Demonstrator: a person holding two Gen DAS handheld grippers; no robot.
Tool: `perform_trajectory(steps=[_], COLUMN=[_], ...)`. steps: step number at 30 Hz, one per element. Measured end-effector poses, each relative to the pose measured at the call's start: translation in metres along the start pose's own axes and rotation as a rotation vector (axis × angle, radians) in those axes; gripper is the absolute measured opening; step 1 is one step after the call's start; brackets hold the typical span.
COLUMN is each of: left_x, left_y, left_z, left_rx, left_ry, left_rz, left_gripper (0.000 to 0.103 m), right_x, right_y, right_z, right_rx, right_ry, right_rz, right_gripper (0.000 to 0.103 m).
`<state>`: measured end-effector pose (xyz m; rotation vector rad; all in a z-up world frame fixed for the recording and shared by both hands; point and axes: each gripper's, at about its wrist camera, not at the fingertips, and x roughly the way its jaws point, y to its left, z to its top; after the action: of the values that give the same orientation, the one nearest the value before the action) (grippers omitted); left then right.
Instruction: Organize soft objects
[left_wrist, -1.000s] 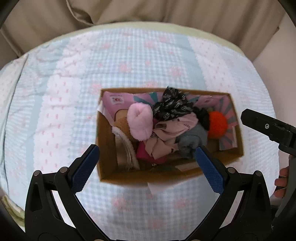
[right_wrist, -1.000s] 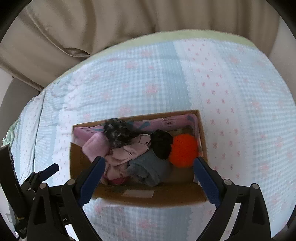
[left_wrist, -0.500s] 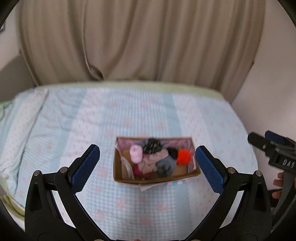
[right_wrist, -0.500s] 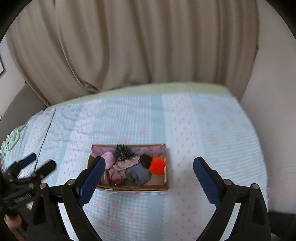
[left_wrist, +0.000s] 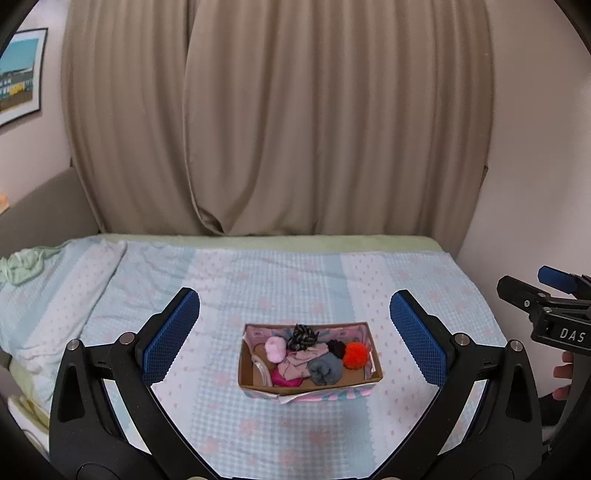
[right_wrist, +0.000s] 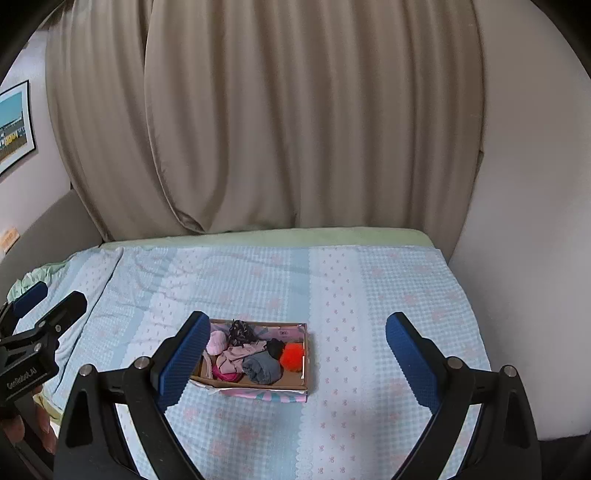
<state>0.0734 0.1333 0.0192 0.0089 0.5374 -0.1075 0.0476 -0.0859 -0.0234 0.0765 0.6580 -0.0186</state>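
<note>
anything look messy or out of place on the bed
Mostly tidy. The soft items sit heaped in the brown cardboard box, not sorted, and a crumpled pale green cloth lies bunched at the bed's far left edge.

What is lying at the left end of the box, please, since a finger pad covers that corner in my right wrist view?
Observer: In the left wrist view, a pale curved band lies on bare cardboard there, beside the left wall of the box.
Operator: Is anything soft touching that wall?
Observer: No. The nearest soft item, the pink fluffy ball, sits apart from it.
Operator: Is the left gripper holding anything?
Observer: No. The left gripper is wide open and empty.
</note>
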Motion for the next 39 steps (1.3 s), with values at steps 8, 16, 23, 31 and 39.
perform_trajectory(steps=[8, 16, 23, 31, 39], left_x=[-0.021, -0.025, -0.025, -0.023, -0.021], left_y=[-0.015, -0.017, -0.018, -0.019, -0.02], left_z=[-0.001, -0.002, -0.004, -0.002, -0.002], left_rx=[0.025, 0.028, 0.022, 0.022, 0.019], left_ry=[-0.04, -0.047, -0.05, -0.048, -0.045], left_rz=[0.004, 0.002, 0.007, 0.007, 0.003], left_gripper=[0.103, 0.103, 0.103, 0.103, 0.103], right_x=[-0.021, -0.03, -0.03, -0.024, -0.023], right_y=[-0.007, -0.013, -0.013, -0.016, -0.016], right_z=[-0.004, -0.003, -0.003, -0.002, -0.001], right_rx=[-0.009, -0.013, -0.015, -0.014, -0.013], right_ry=[-0.054, -0.086, -0.092, -0.093, -0.091], right_rz=[-0.03, -0.046, -0.047, -0.049, -0.048], right_gripper=[0.095, 0.095, 0.095, 0.095, 0.095])
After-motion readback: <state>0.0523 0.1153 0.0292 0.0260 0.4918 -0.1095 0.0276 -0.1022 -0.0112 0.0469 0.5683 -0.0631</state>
